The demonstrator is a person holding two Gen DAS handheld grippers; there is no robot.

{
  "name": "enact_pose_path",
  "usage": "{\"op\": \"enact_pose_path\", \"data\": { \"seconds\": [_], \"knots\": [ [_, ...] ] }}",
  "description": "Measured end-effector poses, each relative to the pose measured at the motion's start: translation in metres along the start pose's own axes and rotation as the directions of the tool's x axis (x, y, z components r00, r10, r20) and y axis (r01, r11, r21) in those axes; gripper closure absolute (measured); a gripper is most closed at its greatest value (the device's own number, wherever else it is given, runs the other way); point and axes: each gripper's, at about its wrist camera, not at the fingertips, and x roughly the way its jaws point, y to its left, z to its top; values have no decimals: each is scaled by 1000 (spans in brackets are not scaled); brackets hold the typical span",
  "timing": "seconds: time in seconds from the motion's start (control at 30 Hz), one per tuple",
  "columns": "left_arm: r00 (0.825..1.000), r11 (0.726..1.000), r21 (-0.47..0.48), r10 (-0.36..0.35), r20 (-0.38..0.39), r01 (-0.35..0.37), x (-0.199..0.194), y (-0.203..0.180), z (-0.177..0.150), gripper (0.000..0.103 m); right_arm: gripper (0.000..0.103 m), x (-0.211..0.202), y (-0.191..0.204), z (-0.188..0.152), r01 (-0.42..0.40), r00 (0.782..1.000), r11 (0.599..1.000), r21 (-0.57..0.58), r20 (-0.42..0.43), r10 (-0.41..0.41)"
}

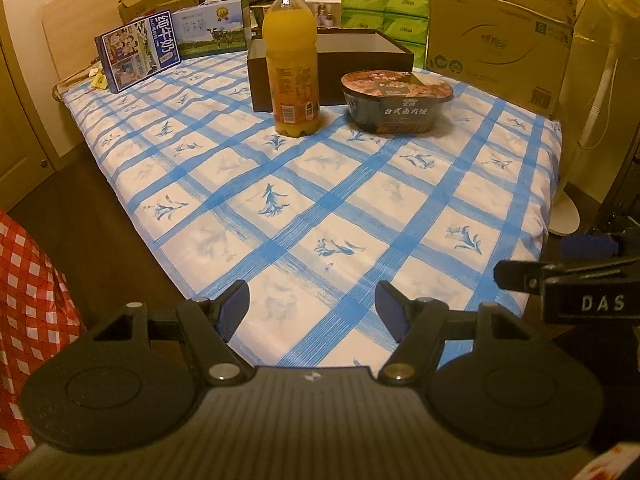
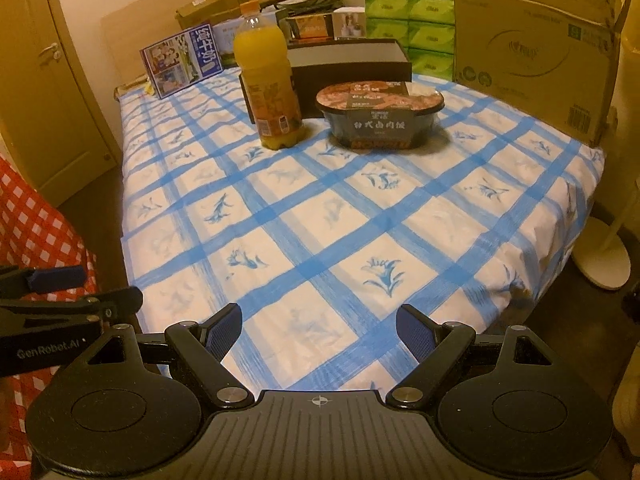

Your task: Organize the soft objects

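Observation:
An orange juice bottle (image 1: 291, 68) (image 2: 267, 80) stands upright on the blue-checked bed sheet (image 1: 320, 208) (image 2: 320, 220). To its right sits a dark instant-meal bowl (image 1: 396, 100) (image 2: 379, 114). Behind both lies an open dark box (image 1: 360, 60) (image 2: 352, 60). My left gripper (image 1: 313, 306) hovers open over the sheet's near edge, nothing between its fingers. My right gripper (image 2: 319, 326) is open too, also over the near edge and far from the bottle and bowl. Each gripper shows in the other's view, the right gripper (image 1: 568, 280) and the left gripper (image 2: 60, 300).
Milk cartons (image 1: 138, 50) (image 2: 182, 60) stand at the far left of the bed. Green tissue packs (image 1: 384, 16) (image 2: 412, 28) and a large cardboard box (image 1: 500, 36) (image 2: 536, 48) fill the far right. A red-checked cloth (image 1: 28, 300) (image 2: 36, 232) hangs at the left. A white fan base (image 2: 600, 256) stands on the floor.

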Motion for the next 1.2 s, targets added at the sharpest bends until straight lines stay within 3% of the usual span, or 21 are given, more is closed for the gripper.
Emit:
{"op": "enact_pose_path", "data": {
  "seconds": [1.2],
  "knots": [
    [1000, 1000, -6, -14, -3, 14, 1, -2, 2, 36, 19, 3, -3, -3, -1, 1000, 1000, 17, -3, 1]
  ]
}}
